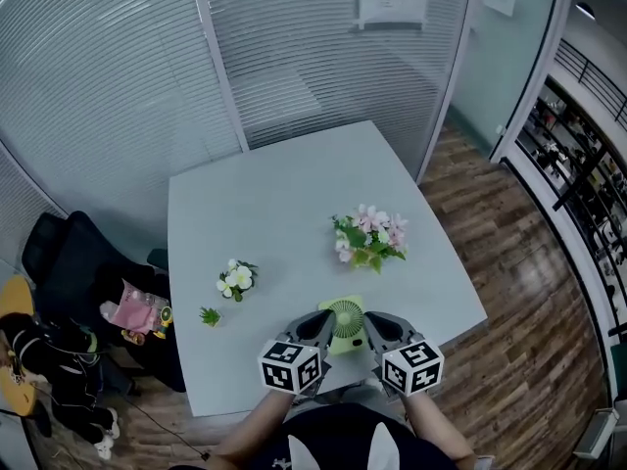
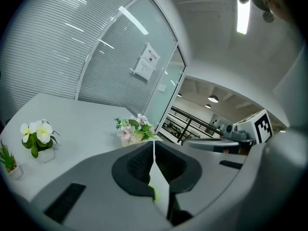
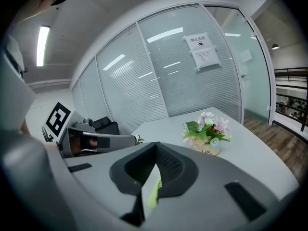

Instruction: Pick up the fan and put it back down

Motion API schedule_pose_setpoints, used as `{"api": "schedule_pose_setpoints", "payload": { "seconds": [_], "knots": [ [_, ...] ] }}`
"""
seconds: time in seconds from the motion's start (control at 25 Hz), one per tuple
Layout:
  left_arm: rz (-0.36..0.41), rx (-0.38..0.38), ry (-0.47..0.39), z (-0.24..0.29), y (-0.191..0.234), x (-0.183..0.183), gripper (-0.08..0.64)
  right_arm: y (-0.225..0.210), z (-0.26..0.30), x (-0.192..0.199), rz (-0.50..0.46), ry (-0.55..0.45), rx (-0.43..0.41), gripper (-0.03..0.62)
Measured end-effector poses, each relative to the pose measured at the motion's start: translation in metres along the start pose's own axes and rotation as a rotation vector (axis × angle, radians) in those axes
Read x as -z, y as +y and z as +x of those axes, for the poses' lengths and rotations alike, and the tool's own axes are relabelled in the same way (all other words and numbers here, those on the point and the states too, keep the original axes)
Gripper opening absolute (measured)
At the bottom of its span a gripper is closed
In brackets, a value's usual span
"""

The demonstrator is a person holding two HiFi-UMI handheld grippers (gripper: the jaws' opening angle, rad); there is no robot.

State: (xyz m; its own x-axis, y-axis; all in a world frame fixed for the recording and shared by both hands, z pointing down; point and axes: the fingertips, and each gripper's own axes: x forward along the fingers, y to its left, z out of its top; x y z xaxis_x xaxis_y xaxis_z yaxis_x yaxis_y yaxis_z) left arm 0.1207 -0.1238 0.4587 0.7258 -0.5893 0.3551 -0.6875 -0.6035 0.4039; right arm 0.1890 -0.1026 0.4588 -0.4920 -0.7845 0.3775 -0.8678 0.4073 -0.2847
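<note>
The fan (image 1: 345, 323) is light green. Beyond the fan, the bouquet (image 1: 370, 235) is pink with green leaves. Left of the fan, the small plant (image 1: 235, 280) has white blossoms. The table (image 1: 265, 213) is pale grey.

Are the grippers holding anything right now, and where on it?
Both hold the green fan: the left gripper pinches a thin edge on its left side, the right gripper one on its right.

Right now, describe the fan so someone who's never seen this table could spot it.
Find the pale grey table and look to its near edge, where the left gripper and right gripper converge. The fan is clamped between them: small, lime green, with a round grille. Unlike the pink flowers and white flowers behind it, it has no petals or leaves.
</note>
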Motion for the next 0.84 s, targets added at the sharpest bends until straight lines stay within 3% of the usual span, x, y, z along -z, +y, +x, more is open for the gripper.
{"api": "schedule_pose_setpoints", "payload": {
  "seconds": [0.84],
  "knots": [
    [-0.03,-0.02,0.0,-0.0061,0.0041,0.0035,0.029,0.0101,0.0027,-0.0053,-0.005,0.003,-0.034,0.003]
  ]
}}
